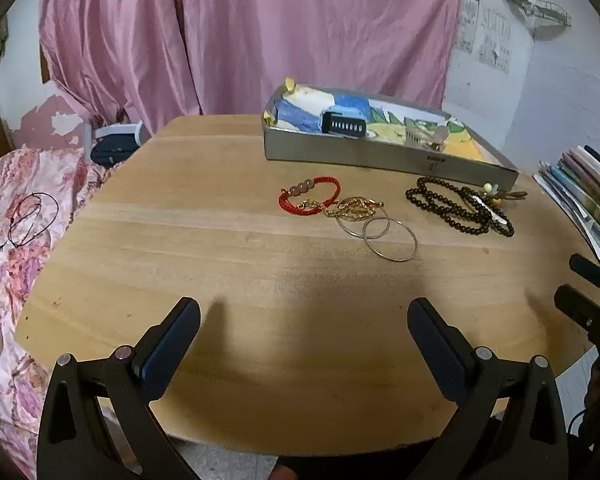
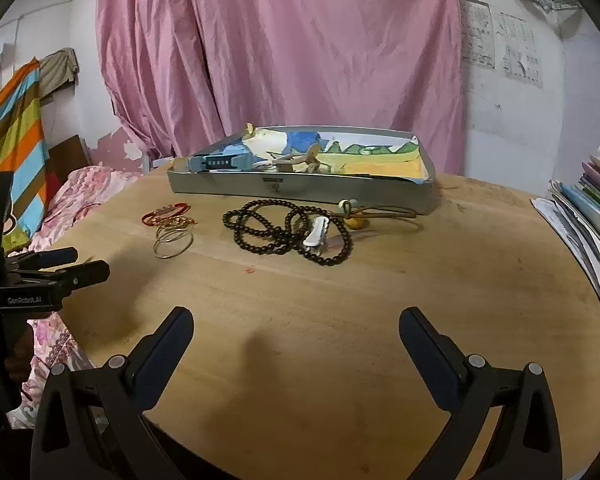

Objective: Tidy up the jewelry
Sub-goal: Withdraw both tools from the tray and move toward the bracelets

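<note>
On the wooden table [image 1: 204, 264] lie a red cord bracelet [image 1: 310, 194] with pink beads, a gold chain [image 1: 352, 209], thin metal hoops [image 1: 388, 238] and a long string of dark beads [image 1: 456, 210] with a white clip [image 2: 317, 233]. Behind them stands a grey metal box [image 1: 380, 154] lined with a colourful picture, holding a blue watch [image 1: 344, 122] and a hair clip [image 2: 296, 162]. My left gripper [image 1: 304, 312] is open and empty near the table's front edge. My right gripper [image 2: 296, 320] is open and empty too, well short of the dark beads [image 2: 284, 230].
A stack of books [image 2: 592, 208] sits at the table's right edge. A pink floral bedcover [image 1: 16, 248] with a dark cord on it lies to the left. A pink curtain [image 2: 284, 48] hangs behind. In the right wrist view the left gripper [image 2: 76, 266] shows at the left.
</note>
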`<state>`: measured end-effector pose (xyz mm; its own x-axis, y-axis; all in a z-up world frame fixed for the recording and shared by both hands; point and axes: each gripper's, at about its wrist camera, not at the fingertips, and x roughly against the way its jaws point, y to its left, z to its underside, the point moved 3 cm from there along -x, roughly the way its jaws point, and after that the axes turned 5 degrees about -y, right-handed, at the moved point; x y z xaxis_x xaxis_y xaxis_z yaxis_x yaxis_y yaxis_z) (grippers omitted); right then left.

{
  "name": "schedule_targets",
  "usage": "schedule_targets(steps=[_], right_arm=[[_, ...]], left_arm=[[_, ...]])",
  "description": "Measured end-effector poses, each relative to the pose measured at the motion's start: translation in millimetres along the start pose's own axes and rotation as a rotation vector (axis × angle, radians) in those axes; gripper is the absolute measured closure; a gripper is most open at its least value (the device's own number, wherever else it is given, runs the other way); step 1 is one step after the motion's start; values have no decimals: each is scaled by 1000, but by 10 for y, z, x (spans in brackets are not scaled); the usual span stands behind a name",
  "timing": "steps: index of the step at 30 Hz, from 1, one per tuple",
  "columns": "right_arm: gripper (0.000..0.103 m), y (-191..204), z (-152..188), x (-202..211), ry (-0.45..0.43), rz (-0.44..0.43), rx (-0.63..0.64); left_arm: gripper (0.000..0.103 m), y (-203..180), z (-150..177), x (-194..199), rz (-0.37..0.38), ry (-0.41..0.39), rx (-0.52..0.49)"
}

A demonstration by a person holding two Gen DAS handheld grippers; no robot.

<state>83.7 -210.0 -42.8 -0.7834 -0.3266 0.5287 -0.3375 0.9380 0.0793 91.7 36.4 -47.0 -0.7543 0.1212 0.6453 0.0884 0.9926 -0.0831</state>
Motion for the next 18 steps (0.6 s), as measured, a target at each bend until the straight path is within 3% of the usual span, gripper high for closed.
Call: schedule_targets(steps=[9,13,18], right_arm=[[0,-98,-274,-120,21,-47,-57],[0,-72,-444,-216,31,-97,-74],[13,51,-511,-356,55,-122,-52]], left_arm=[[4,202,-321,-170,79,38,24],[17,263,-494,-212,96,33,-3],[42,366,-694,-360,128,78,-53]])
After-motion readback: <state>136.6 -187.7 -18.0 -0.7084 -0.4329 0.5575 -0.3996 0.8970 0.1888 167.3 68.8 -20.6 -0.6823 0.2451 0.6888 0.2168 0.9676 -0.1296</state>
